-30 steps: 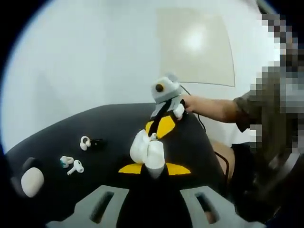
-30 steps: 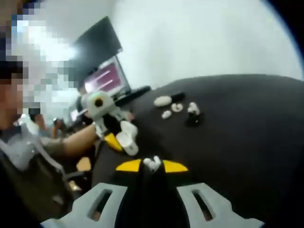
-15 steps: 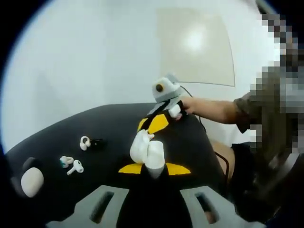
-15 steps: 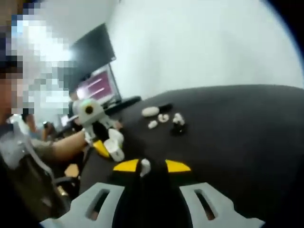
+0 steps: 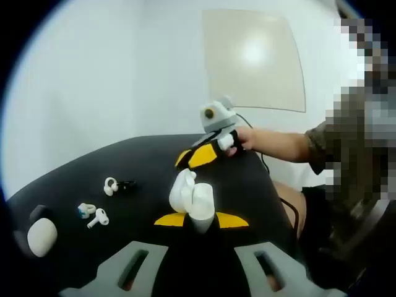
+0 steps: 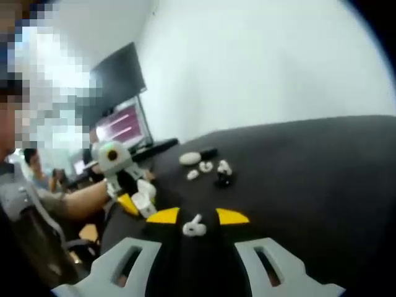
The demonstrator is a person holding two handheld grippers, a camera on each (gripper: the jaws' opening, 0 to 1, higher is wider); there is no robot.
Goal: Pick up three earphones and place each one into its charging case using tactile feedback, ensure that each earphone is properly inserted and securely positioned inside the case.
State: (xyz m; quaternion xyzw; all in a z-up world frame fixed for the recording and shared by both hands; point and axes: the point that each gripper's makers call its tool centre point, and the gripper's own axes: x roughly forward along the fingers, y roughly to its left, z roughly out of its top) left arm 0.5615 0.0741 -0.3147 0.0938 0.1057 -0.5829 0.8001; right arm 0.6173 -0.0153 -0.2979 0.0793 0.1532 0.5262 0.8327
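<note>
Earphone (image 6: 194, 226) pinched between the closed jaws of the right gripper (image 6: 197, 230) is plain in the right gripper view: small, white, stem pointing up away from the camera. In the left gripper view that same right gripper (image 5: 207, 153) appears small, beyond and above the left one, held by a hand (image 5: 250, 138), and whether it carries anything cannot be told there. The left gripper view gives instead a close look at the open white charging case (image 5: 192, 199), clamped between the left gripper's (image 5: 201, 219) closed jaws, lid tipped to the left. The earphone is therefore apart from the case, up and slightly right of it. To the left of the left gripper, on the black table (image 5: 142, 161), lie a white and black earphone (image 5: 112, 185), a ring-shaped one with a teal spot (image 5: 85, 210), a stemmed one (image 5: 99, 217) touching it, and, further left and nearer, a closed white oval case (image 5: 41, 236). The right gripper view adds a lit monitor (image 6: 122, 124) past the table edge.
</note>
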